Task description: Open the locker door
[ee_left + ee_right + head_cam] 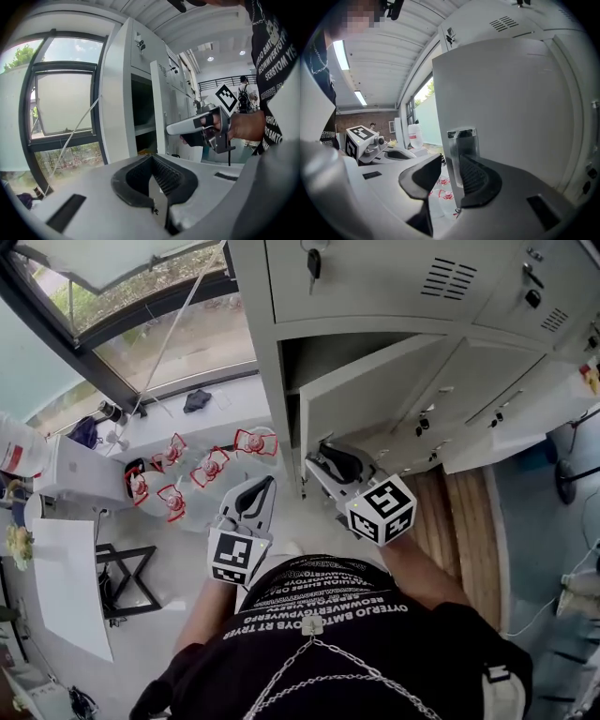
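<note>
The grey locker door [375, 395] stands partly open from its compartment, and its free edge points toward me. My right gripper [323, 456] is at that edge. In the right gripper view the door [506, 103] fills the right side, and its metal handle plate [461, 143] sits between the spread jaws of the right gripper [449, 161], which is open. My left gripper [265, 487] hangs lower and to the left, close to my body and away from the locker. Its pads meet at the tip [151, 159] with nothing between them.
Neighbouring lockers [487, 277] surround the open one, and a key [314, 263] hangs in the door above. Several red-labelled water bottles [211, 465] lie on the floor left of the lockers. A window [141, 324] runs along the far left. A black frame [127, 577] stands at lower left.
</note>
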The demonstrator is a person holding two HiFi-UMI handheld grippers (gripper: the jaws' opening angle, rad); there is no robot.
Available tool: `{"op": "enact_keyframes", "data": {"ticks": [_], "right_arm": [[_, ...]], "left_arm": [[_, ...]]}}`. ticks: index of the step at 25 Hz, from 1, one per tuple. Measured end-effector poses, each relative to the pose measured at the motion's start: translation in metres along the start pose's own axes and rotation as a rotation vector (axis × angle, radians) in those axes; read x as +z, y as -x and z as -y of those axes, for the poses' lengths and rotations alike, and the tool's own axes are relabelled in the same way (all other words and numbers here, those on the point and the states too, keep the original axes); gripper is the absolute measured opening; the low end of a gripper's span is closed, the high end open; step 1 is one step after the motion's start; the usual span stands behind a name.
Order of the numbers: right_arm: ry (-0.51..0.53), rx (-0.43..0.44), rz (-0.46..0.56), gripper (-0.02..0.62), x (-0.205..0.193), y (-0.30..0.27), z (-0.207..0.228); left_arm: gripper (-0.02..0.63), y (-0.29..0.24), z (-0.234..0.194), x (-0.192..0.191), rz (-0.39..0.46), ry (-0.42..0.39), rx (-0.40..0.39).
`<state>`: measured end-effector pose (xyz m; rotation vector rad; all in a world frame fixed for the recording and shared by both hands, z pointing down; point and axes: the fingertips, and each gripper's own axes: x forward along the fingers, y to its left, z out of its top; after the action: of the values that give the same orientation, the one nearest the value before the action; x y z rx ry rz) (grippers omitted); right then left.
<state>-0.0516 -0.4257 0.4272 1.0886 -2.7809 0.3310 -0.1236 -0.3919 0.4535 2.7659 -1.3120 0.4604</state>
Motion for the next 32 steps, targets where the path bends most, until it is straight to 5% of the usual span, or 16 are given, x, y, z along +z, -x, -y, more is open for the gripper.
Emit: {"op": "enact_keyframes", "data": {"ticks": [15, 22, 32], "right_arm": [[-0.007, 0.007, -0.022, 0.114, -0.026, 0.114, -0.01], [-0.042, 0.021, 0.012, 0.028, -0.036, 0.163, -0.007], [-0.048, -0.099, 0.024, 0.06, -0.047, 0.24, 0.035]], "left_arm": [[0.0, -0.013, 0.119, 0.029, 0.044, -0.052, -0.14], [-0.001, -0.007, 0.164, 0.023, 0.017, -0.041, -0.142], [0.0, 0.018, 0.217, 0.017, -0.001, -0.034, -0.085]]}}
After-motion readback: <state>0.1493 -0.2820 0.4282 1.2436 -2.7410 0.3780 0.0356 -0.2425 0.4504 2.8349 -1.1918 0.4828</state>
